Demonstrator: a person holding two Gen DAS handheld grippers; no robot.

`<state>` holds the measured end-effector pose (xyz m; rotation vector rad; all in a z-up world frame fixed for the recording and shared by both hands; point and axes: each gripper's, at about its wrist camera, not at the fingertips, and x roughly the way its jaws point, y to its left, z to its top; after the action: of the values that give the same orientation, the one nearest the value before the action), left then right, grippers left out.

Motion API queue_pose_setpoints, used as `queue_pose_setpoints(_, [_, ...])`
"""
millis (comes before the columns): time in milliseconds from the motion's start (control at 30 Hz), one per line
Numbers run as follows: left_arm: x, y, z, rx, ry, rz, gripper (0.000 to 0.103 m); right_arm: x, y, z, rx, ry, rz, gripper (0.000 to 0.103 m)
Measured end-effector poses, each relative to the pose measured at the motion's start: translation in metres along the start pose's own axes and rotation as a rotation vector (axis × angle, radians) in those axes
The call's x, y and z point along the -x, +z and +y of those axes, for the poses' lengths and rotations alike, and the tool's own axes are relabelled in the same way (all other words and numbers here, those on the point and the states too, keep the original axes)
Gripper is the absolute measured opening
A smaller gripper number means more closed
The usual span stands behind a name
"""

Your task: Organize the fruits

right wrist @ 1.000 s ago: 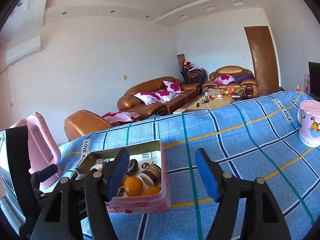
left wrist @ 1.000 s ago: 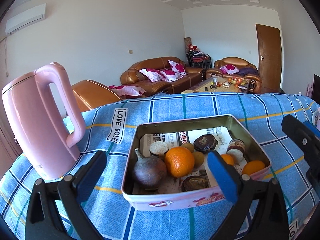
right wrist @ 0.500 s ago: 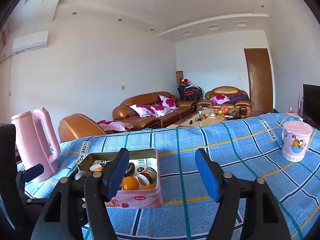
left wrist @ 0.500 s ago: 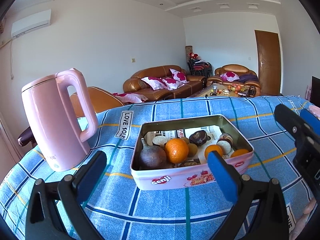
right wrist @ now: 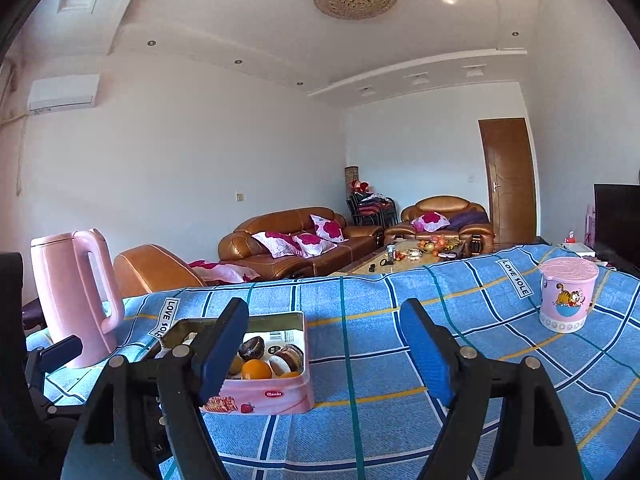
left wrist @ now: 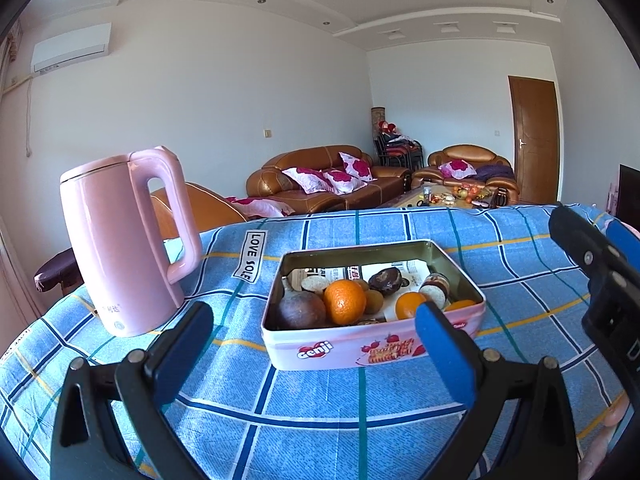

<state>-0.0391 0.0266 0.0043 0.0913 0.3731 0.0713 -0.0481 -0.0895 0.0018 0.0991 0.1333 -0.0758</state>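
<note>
- The left gripper [left wrist: 316, 346], a black clamp with blue pads, is hovering low over the blue plaid tablecloth [left wrist: 400, 224], its jaws spread wide and gripping nothing.
- The right gripper [right wrist: 324, 350], built the same, is hanging above the cloth further right, also gaping wide with nothing between its pads.
- A rectangular pink biscuit tin with a metal inside [left wrist: 372, 344] is sitting on the cloth just beyond the left gripper, lined with newspaper.
- Inside the tin, a round orange [left wrist: 345, 301] is lying beside a dark brown pointed fruit [left wrist: 301, 312]; a second, smaller orange [left wrist: 409, 305] is resting nearer the right wall, with a dark wrinkled round fruit [left wrist: 385, 281] behind it.
- A tall pink electric kettle [left wrist: 124, 240] is standing upright on the cloth left of the tin, near it but apart.
- A small pink lidded cup with a cartoon cat [right wrist: 566, 294] is standing well apart on the right.
</note>
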Motion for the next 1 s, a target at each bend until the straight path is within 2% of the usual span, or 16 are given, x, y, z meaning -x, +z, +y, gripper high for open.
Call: queue_pose_setpoints(1000, [-0.0007, 0.0010, 0.0013, 0.008, 0.011, 0.005, 0.103, -0.0008, -0.0017, 0.0017, 0.007, -0.003, 0.015, 0.080])
